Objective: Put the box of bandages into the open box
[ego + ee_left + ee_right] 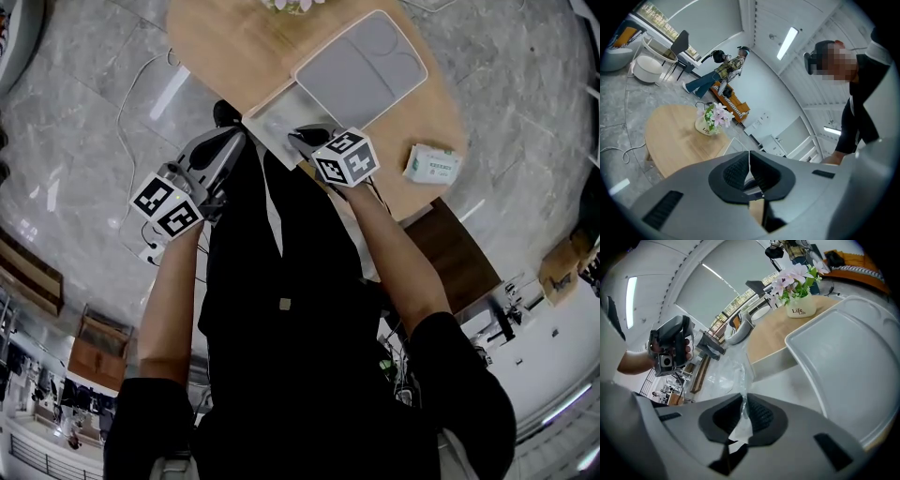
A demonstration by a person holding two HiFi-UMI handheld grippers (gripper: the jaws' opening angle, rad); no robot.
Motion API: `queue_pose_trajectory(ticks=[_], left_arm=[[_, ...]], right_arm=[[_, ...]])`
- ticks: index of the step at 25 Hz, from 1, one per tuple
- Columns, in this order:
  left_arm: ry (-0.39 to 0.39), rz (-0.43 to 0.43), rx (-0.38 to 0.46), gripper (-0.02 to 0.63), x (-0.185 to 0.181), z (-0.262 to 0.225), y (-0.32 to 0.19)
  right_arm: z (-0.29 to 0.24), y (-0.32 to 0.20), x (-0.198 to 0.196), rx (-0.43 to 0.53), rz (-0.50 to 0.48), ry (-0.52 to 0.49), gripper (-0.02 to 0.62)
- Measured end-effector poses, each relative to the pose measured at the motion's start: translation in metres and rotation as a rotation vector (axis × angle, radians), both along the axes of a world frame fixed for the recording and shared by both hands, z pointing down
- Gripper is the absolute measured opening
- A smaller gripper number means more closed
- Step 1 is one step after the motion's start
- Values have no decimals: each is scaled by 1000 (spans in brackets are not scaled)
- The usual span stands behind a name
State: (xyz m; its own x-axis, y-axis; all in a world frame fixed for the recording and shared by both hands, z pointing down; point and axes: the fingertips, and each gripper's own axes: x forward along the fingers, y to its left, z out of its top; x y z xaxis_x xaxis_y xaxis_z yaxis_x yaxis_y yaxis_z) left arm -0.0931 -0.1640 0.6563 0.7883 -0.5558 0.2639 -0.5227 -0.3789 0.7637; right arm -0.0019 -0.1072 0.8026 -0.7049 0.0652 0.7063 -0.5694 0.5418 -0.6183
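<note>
The box of bandages, white with green print, lies on the round wooden table near its right edge, to the right of both grippers. A shallow grey box with rounded corners lies open on the table beyond them; it also fills the right of the right gripper view as the grey box. A clear plastic bag hangs stretched between the grippers at the table's near edge. My right gripper is shut on the film. My left gripper is shut with a thin pale edge of film between its pads.
A white pot of pink flowers stands at the table's far side. A thin cable trails over the marble floor to the left. Cardboard boxes sit on the floor at right. A wooden stool top is below the table's right edge.
</note>
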Motion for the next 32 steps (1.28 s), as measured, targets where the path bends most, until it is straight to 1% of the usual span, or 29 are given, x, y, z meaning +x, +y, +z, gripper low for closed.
queue_pose_trajectory(ticks=[4, 8, 17, 21, 25, 28, 32], left_arm=[[8, 20, -13, 21, 4, 6, 5], [20, 23, -20, 21, 8, 7, 8], [36, 29, -32, 21, 12, 9, 15], [35, 28, -27, 21, 11, 9, 15], [37, 27, -26, 21, 11, 10, 15], [37, 30, -26, 21, 11, 11, 15], [41, 34, -31, 21, 14, 13, 18]], right_arm=[[10, 0, 3, -16, 30, 64, 31], [19, 2, 7, -6, 3, 122, 31], [31, 1, 0, -22, -1, 159, 31], [34, 1, 1, 26, -50, 223, 35], [39, 0, 6, 77, -89, 280, 75], [40, -1, 10, 104, -91, 309, 118], [39, -5, 15, 152, -88, 335, 130]])
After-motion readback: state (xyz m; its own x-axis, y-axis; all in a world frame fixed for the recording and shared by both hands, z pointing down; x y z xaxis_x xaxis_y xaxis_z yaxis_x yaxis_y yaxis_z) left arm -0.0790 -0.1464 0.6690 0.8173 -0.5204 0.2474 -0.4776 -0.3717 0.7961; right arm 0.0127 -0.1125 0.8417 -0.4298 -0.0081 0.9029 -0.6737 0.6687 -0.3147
